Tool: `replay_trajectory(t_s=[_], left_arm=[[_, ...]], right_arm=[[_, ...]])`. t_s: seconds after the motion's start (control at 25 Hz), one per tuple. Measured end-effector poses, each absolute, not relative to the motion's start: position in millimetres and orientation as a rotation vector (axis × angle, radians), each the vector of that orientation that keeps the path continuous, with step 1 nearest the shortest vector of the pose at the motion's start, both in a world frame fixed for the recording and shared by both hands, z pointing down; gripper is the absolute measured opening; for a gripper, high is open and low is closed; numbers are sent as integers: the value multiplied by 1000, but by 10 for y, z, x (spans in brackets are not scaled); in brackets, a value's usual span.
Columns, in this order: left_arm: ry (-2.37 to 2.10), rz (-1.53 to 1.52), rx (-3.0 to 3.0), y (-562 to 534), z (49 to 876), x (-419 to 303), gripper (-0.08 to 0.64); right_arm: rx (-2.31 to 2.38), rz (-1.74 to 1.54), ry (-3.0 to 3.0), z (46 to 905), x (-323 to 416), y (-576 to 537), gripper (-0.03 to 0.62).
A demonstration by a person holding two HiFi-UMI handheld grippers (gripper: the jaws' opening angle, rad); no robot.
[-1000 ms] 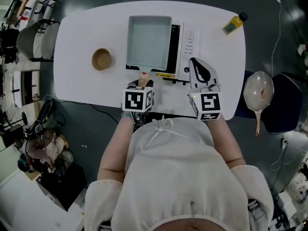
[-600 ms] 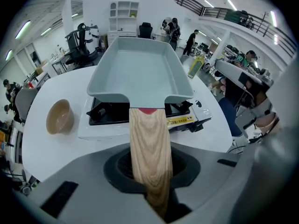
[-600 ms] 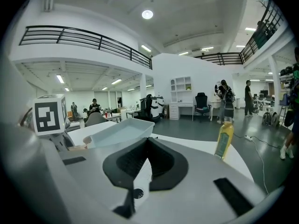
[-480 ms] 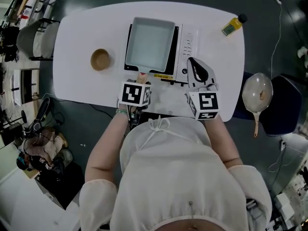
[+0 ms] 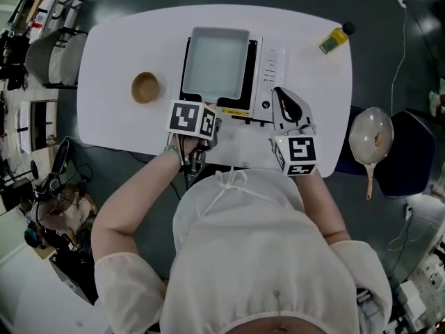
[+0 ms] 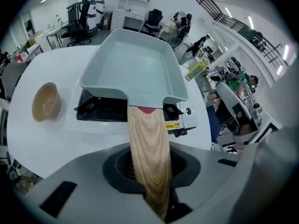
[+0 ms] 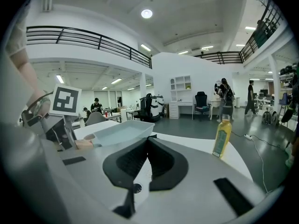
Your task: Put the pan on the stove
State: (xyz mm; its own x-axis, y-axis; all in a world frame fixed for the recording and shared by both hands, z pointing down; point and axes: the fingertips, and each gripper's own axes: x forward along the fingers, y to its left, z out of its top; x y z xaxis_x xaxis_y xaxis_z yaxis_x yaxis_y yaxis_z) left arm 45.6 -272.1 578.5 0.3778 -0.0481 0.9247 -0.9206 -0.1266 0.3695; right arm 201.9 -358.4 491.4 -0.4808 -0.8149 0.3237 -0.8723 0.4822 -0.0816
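The pale blue rectangular pan (image 5: 217, 58) sits on the black top of the white stove (image 5: 270, 72) at the middle of the table. Its wooden handle (image 6: 148, 143) points back toward me and lies between the jaws of my left gripper (image 6: 148, 155), which are opening while the pads still touch the wood. In the head view the left gripper (image 5: 206, 115) is at the stove's front edge. My right gripper (image 5: 281, 97) rests shut and empty on the table, right of the handle, tips toward the stove's control panel. In the right gripper view, the pan (image 7: 122, 132) lies beyond that gripper (image 7: 148, 141).
A tan bowl (image 5: 146, 87) stands on the table left of the stove. A yellow bottle (image 5: 335, 37) lies near the far right corner. Off the table to the right, a round frying pan (image 5: 373, 134) rests on a dark chair. Shelves and cables crowd the floor at left.
The pan has shifted slightly right and squared up over the stove. My left gripper has moved forward and a little left with the handle. The right gripper has stayed put.
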Motion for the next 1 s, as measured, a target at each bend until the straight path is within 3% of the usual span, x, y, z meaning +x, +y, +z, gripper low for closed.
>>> replay_trajectory(t_s=[0.28,0.36,0.44,1.0], left_arm=[[-920,995,1564,-2746,5758,466,118],[-910,989,1599,-2755,5718,500,258],[-883,973,1611,-2724,5681,530,303],[-799,880,1821,-2611,5133,212,319]], right_arm=[[1458,324,-2466,4893,2053,-3587,6],[1459,304,-2466,4854,2021,-3564,6],[1465,288,-2460,4820,1986,-3526,6],[1625,108,-2426,4269,1520,-3205,6]])
